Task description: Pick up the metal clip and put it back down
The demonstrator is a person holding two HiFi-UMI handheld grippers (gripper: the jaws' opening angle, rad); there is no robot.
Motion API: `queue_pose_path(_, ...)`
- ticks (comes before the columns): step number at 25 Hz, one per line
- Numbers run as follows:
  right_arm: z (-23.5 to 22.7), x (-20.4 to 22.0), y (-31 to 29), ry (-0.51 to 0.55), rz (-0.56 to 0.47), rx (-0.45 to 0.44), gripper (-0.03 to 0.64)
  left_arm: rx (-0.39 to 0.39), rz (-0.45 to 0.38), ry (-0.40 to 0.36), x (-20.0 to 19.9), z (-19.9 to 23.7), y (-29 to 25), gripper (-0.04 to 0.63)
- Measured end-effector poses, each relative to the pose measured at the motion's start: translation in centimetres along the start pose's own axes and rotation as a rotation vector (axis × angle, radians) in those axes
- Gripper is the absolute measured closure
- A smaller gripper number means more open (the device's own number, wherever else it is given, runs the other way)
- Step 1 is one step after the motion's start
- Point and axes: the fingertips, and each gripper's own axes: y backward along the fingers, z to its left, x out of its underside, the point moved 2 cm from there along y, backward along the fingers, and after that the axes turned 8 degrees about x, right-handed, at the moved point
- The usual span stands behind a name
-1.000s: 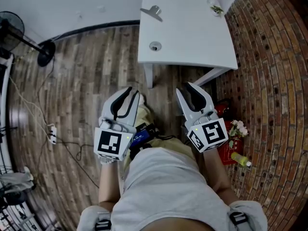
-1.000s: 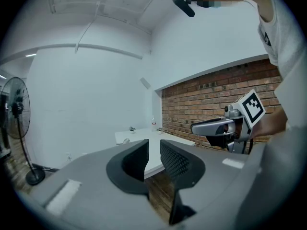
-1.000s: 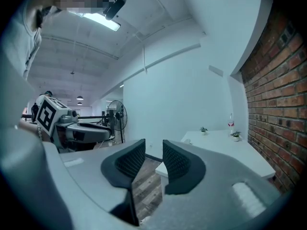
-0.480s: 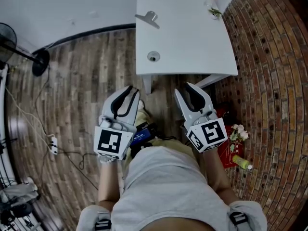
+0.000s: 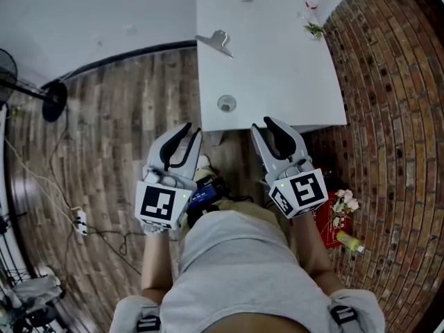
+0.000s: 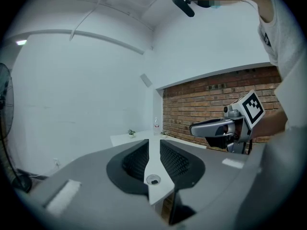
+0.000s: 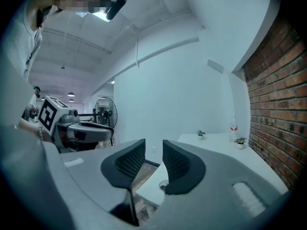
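Both grippers hover empty at the near edge of the white table [image 5: 277,61].
The left gripper [image 5: 192,130] holds its jaws slightly apart and the right gripper [image 5: 262,124] somewhat wider, with nothing between either pair. Just beyond them is a round cable hole [image 5: 226,104]. The metal clip [image 5: 215,41] lies near the table's far left edge, well apart from both.

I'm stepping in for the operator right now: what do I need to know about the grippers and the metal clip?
Left gripper: jaws apart, nothing between them, just short of the white table's near edge.
Right gripper: jaws apart, empty, at the same edge.
Metal clip: lies on the table's far left part, away from both grippers.
Done: nothing yet; the clip is not grasped.
Left: reach the clip, close on it, lift it, set it back down.
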Motion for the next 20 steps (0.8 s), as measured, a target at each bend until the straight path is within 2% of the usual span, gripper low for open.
queue_pose_path(11,-1.3,-2.1,-7.3,-0.009,0.011,0.068,0.508,0.073,0.007,-0.003,-1.4,7.5,-4.5,0.525)
queue_pose_path(20,-1.6,-2.5,-12.6,-0.004,0.017,0.088,0.508,0.101,0.01,-0.01,-1.3,12.5,-7.0,0.525)
